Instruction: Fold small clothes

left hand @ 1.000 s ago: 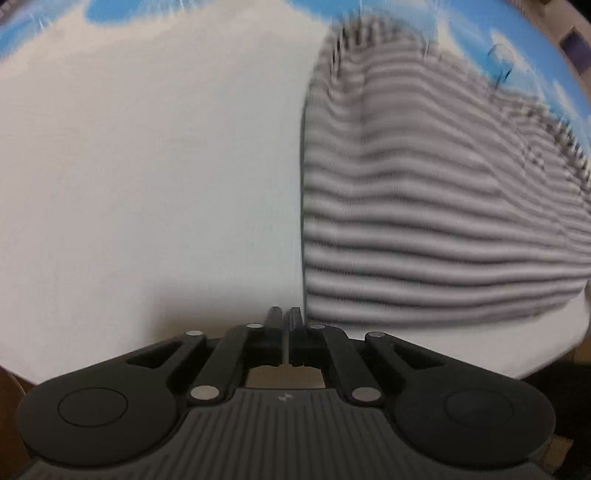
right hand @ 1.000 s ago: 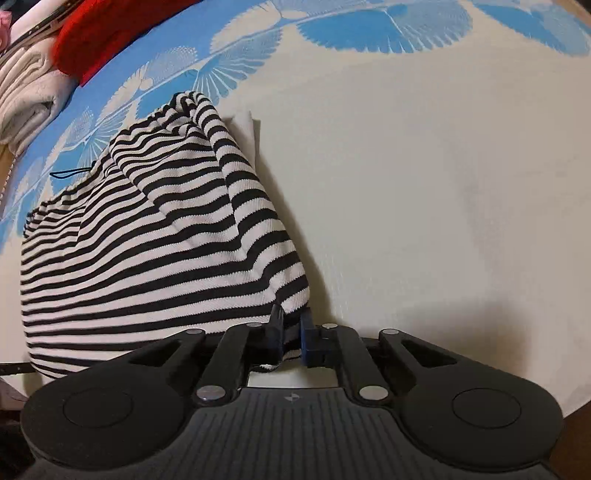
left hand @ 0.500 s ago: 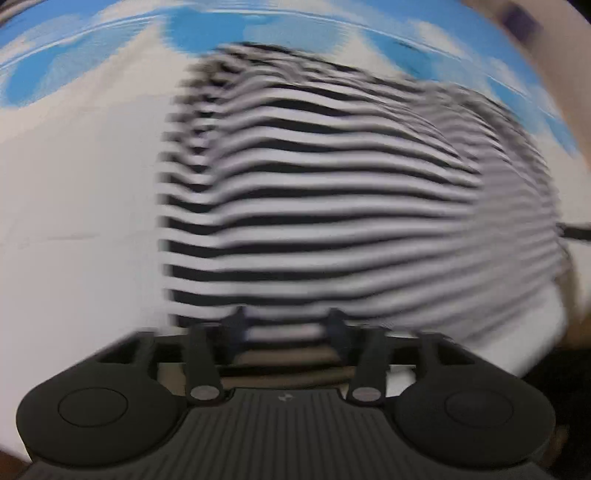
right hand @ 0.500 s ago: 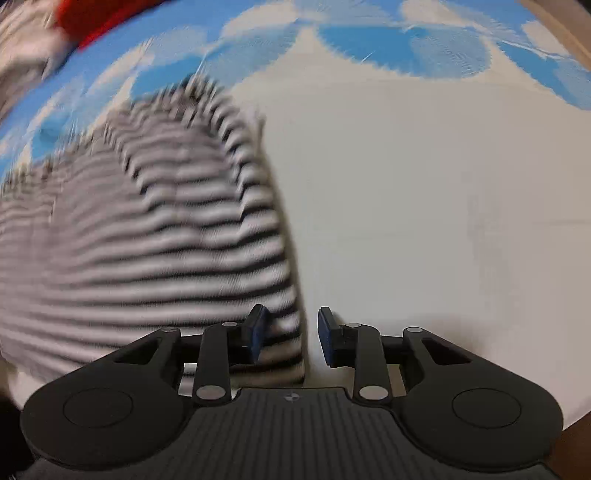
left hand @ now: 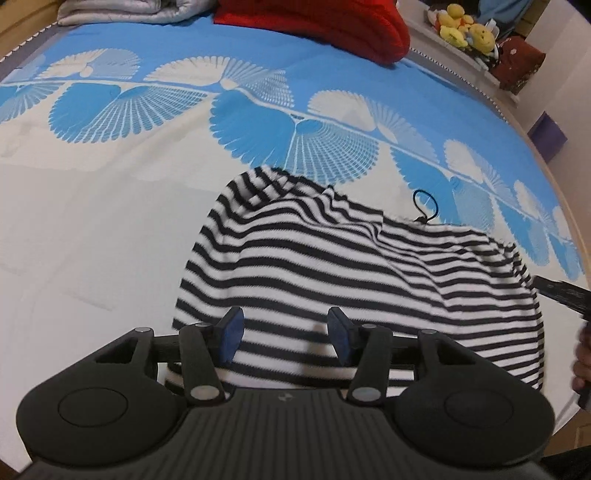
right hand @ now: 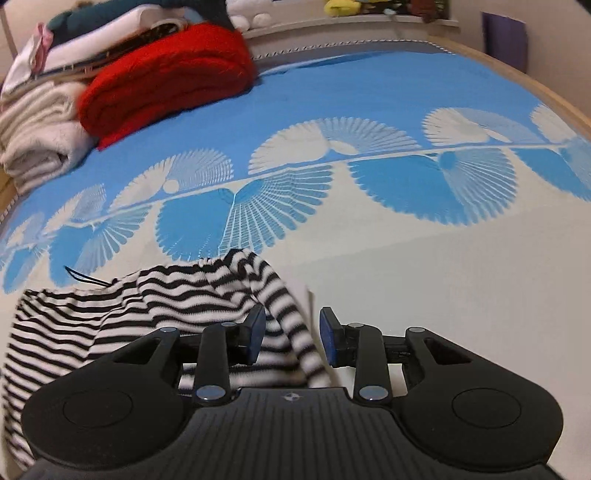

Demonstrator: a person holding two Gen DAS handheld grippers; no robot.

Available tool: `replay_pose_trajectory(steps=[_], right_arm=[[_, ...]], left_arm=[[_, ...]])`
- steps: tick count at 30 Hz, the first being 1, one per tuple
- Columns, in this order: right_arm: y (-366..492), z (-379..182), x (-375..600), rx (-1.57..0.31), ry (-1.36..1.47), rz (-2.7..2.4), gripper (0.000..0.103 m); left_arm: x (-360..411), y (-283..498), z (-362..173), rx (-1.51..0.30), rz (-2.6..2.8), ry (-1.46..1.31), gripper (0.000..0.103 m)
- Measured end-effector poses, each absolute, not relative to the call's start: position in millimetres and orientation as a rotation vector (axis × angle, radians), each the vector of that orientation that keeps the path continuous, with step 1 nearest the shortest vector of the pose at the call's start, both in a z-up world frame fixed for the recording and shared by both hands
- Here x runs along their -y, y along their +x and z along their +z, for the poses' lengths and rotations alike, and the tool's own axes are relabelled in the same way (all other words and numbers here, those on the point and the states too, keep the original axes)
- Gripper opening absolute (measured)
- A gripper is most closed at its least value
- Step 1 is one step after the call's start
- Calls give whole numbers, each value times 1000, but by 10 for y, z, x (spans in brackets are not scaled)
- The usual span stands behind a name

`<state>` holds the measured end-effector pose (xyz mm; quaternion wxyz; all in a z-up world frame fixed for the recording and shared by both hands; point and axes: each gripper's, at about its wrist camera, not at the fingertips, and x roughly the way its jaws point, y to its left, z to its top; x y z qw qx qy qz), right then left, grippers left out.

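The striped shirt (left hand: 354, 280) lies bunched on the bed (left hand: 92, 221), folded over at least once but with a loose, uneven edge, so I judge the folding is only partly done. The left gripper (left hand: 284, 334) hovers low over its near edge, fingers spread and holding nothing. The right gripper (right hand: 291, 338) is also released, with a striped fold between its fingers.

Top (left hand: 332, 273) spread on the bed (left hand: 92, 221) near its front edge, hanging loop (left hand: 424, 206) lying at its far side. Left tool (left hand: 284, 334) over the top's near part, fingers wide apart. Right tool (right hand: 291, 338) over the top's right edge, sleeve between its parted fingers. Folded blanket (right hand: 166, 77) toward the bed's far edge, pile of clothes (right hand: 40, 122) just left of it. Soft toys (left hand: 465, 29) on a shelf beyond the bed's far right corner.
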<state>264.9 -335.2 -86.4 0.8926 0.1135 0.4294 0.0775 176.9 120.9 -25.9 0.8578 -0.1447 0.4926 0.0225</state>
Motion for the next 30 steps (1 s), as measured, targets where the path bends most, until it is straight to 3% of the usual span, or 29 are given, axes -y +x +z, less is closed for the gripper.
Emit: replay_pose_trajectory(steps=[4,5,6,8,11,16,20,22,26,30], right_arm=[[2961,-1075,3144,-913,186,175,34],[3034,-1126,3114,-930,180,194,28],[3091,-1166,3093,-941,178,199,5],[3173,-1147,3142,-900,215,156,3],[3249,-1111,3266,-841,307,70,3],[3304,-1191,3119,-918,232,103,6],[3069,-873,3167,-822,181,144,25],[2919,-737,3241,-799,213,228,27],[2631,-721,3318,-906,232,451,33],[2379,-876,3312,-1030,75,532,33]], left_arm=[[-1231,1868,-298,-1043,41,-308,55],[-1236,1890,-305,-1046,36,-312,55],[-1234,1913,-311,-1048,28,-313,54],[-1215,1962,-323,-1046,15,-312,52],[-1184,2052,-344,-1038,-7,-320,52],[-1125,2201,-399,-1051,-33,-325,50],[-1141,2363,-525,-1089,0,-296,45],[-1216,2454,-624,-1107,49,-291,45],[-1387,2529,-776,-1139,103,-384,49],[-1246,2370,-508,-1058,69,-322,45]])
